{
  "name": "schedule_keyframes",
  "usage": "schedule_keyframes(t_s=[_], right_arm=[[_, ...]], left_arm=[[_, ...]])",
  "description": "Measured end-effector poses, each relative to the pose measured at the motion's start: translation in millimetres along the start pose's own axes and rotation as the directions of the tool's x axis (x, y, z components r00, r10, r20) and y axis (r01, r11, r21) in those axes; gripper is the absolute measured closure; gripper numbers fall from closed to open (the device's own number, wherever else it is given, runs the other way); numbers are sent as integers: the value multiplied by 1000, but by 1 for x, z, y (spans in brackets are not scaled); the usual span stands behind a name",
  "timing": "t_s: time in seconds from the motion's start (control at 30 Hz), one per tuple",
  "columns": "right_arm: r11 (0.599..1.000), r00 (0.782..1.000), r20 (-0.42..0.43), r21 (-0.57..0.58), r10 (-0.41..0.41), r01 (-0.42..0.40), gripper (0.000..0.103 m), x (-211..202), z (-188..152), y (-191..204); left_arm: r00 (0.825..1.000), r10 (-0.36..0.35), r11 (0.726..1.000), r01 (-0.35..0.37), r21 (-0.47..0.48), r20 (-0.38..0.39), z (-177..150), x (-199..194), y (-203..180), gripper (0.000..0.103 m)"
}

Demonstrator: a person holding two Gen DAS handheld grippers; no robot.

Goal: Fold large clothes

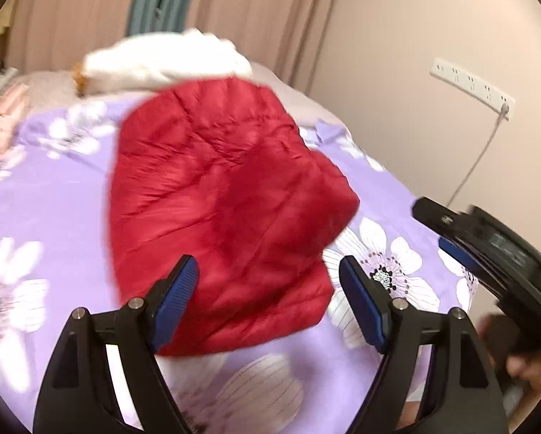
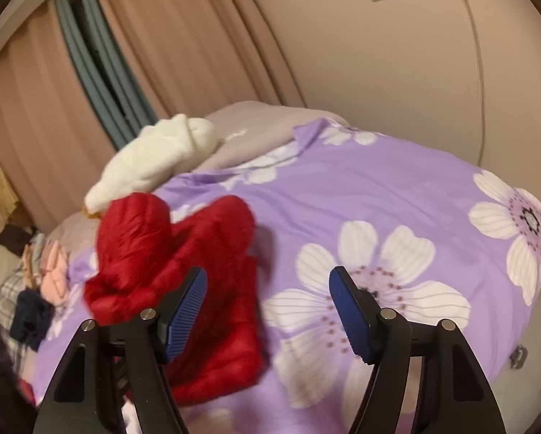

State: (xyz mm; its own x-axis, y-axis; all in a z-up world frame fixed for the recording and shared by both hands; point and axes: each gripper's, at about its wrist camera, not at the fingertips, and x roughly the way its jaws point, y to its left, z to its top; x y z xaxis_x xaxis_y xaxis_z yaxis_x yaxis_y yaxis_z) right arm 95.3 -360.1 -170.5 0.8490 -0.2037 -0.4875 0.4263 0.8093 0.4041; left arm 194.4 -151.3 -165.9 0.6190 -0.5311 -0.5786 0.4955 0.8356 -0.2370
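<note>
Left gripper (image 1: 268, 303): fingers (image 1: 178, 300) stood well apart, lower centre of the left wrist view; nothing clamped. The red jacket's near edge is seen in the gap, lying on the bed below, not touched.
Right gripper (image 2: 268, 316): fingers (image 2: 350, 316) likewise apart, lower centre of the right wrist view; nothing gripped. Only bedcover is seen between them; the jacket lies behind the left-hand finger.
Right gripper, seen from left: black body with a blue pad noted at the right edge of the left wrist view (image 1: 451, 242), held above the bed; a hand (image 1: 523, 365) is blurred beneath it.
Red jacket (image 1: 216, 199): quilted, puffy, folded into a compact bundle; centre of the left wrist view, lower left of centre in the right wrist view. Edges blurred.
Bed (image 2: 397, 195): covered by a lilac cover with large white flowers; jacket rests on it.
White garment (image 2: 154, 166): heaped at the far end of the bed, just beyond the jacket; contact cannot be told.
Clothes pile (image 2: 50, 267): pink and dark items, left edge.
Power strip (image 1: 471, 85): on the wall, upper right, cable hanging down.
Curtains (image 2: 183, 43): pink, across the top.
</note>
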Motion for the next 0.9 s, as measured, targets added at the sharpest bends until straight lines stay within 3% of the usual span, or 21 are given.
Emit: schedule_keyframes(t_s=[0.13, 0.27, 0.4, 0.43, 0.5, 0.53, 0.57, 0.67, 0.77, 0.9], right_arm=[[997, 997, 20, -27, 79, -79, 20, -10, -1, 31], [990, 993, 17, -83, 113, -111, 20, -6, 3, 68], [969, 983, -102, -181, 150, -167, 12, 34, 3, 109], [969, 984, -123, -196, 129, -151, 15, 46, -1, 115], [970, 996, -86, -242, 1, -22, 57, 57, -12, 118], [967, 995, -78, -250, -64, 43, 60, 60, -16, 115], [971, 994, -82, -234, -77, 56, 64, 62, -17, 108], [985, 990, -116, -164, -81, 61, 66, 67, -18, 76], [983, 982, -128, -137, -141, 123, 66, 74, -26, 52], [971, 954, -202, -138, -219, 194, 66, 102, -56, 27]], left_arm=[[997, 35, 998, -32, -47, 68, 3, -41, 33, 27], [977, 195, 972, -181, -151, 85, -4, -56, 54, 37], [978, 198, 951, -175, -255, 66, 0, -47, 93, 37], [976, 205, 944, -179, -276, 68, -1, -52, 99, 37], [969, 234, 934, -204, -294, 73, -2, -51, 108, 37], [967, 242, 932, -211, -295, 73, -6, -49, 106, 37], [965, 254, 928, -223, -297, 70, -5, -47, 109, 37], [956, 291, 912, -261, -316, 49, -7, -39, 115, 38], [961, 275, 909, -246, -337, 40, -15, -38, 112, 37], [960, 280, 904, -258, -341, 15, -19, -24, 108, 37]])
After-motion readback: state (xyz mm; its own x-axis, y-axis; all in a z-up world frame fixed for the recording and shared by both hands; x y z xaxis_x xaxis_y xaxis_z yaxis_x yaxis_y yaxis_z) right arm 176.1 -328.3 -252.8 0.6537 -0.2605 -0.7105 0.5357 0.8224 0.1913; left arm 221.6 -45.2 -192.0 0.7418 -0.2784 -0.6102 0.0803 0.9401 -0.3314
